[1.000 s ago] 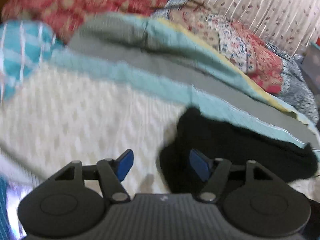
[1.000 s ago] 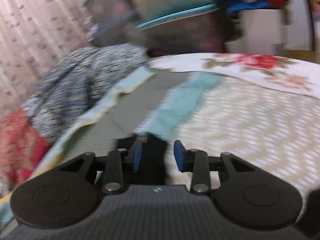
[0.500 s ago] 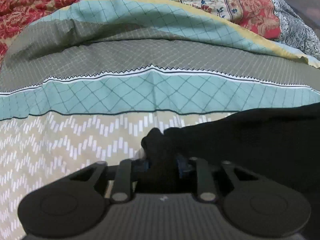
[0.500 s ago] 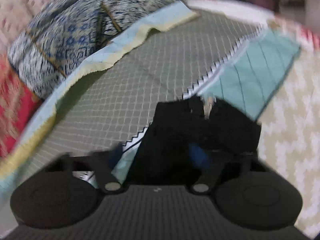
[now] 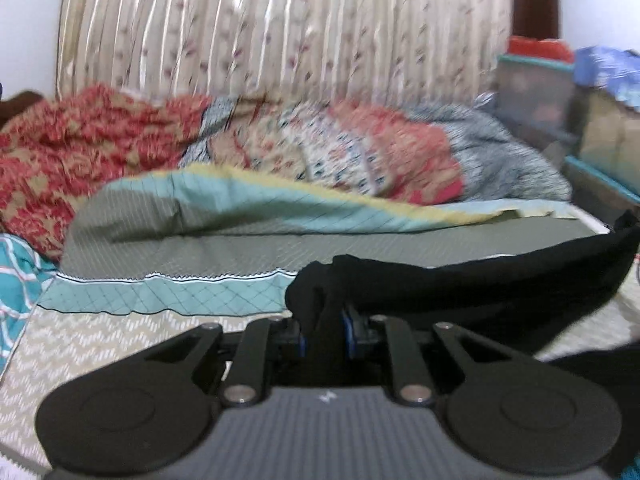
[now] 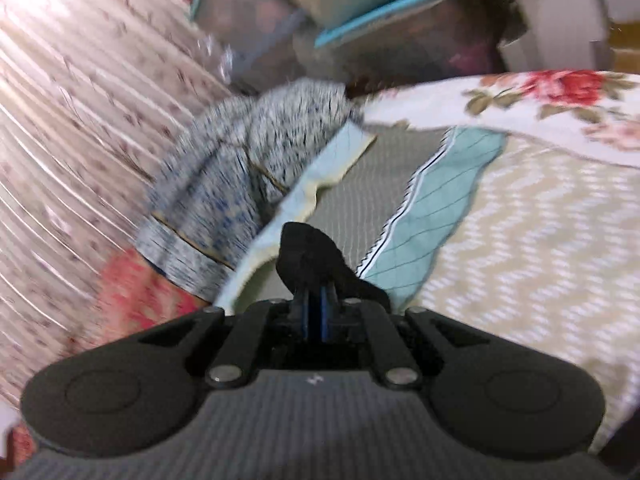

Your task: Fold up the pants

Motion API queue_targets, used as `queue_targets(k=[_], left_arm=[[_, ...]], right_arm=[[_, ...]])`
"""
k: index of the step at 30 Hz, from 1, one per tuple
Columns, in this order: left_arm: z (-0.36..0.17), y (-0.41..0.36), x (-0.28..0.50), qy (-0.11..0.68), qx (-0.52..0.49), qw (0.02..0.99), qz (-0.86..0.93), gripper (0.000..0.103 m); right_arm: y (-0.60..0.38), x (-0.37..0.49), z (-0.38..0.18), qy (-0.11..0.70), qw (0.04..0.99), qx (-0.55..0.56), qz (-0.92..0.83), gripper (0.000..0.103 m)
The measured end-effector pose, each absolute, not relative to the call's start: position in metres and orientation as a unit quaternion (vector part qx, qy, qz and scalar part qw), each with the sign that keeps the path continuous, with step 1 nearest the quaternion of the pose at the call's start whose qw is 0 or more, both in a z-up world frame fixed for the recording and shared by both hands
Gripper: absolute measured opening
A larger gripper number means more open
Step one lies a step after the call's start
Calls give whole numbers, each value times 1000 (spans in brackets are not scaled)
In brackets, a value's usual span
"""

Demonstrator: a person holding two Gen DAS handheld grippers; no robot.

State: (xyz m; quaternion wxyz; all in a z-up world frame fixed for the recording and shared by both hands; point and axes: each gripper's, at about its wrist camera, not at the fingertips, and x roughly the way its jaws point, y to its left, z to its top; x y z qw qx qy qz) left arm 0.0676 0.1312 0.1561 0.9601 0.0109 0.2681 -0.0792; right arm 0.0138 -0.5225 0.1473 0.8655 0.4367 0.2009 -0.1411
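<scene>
Left gripper [image 5: 323,334] clenches a bunched corner of the pants [image 5: 480,280]; the limp black cloth sags off to its right. Right gripper [image 6: 316,316] pinches another corner. Light and floppy, best held by edges, over the bed [image 5: 224,248] beyond.

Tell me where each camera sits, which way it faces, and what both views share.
Left wrist: on the left gripper, facing across the bed toward the striped curtain; only its fingers show, shut on the black pants.
Right wrist: on the right gripper, facing over the bedspread toward storage boxes; its fingers pinch the pants too.
Shared: pants, bedspread, curtain, the blue-grey patterned quilt.
</scene>
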Motion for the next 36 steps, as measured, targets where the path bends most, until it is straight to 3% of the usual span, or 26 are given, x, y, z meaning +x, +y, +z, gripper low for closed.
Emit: queue_targets(k=[5, 8, 9, 10, 11, 12, 16, 21, 26, 32, 34, 35, 36], left_arm=[[132, 119, -20, 280, 45, 953, -109, 18], [93, 114, -55, 342, 32, 933, -111, 37], [77, 112, -64, 366, 33, 924, -106, 48], [63, 109, -74, 386, 35, 916, -103, 49], [55, 108, -82, 400, 35, 910, -104, 49], [49, 109, -92, 408, 36, 906, -103, 49], [67, 137, -118, 400, -20, 910, -109, 60], [108, 205, -103, 344, -138, 927, -64, 80], [111, 234, -4, 383, -167, 908, -38, 79], [46, 209, 92, 516, -197, 827, -104, 78], [25, 195, 93, 534, -179, 820, -98, 57], [24, 188, 87, 525, -157, 832, -86, 55], [28, 184, 78, 505, -150, 846, -85, 45]], right_arm=[[-555, -98, 140, 175, 858, 468, -122, 8], [-568, -168, 107, 179, 844, 483, -149, 9], [-573, -180, 94, 187, 837, 487, -164, 13], [-576, -199, 77, 204, 825, 487, -200, 15], [-578, -213, 65, 222, 812, 486, -237, 30], [-580, -226, 55, 228, 795, 488, -280, 52], [-578, -280, 44, 174, 758, 510, -367, 53], [-547, -256, 73, 158, 813, 475, -298, 53], [-455, -156, 76, 240, 864, 422, -135, 53], [-326, -65, 33, 362, 842, 400, 3, 53], [-292, -52, 16, 397, 833, 385, 26, 53], [-277, -49, 9, 411, 834, 367, 31, 53], [-270, -44, 7, 413, 844, 341, 32, 53]])
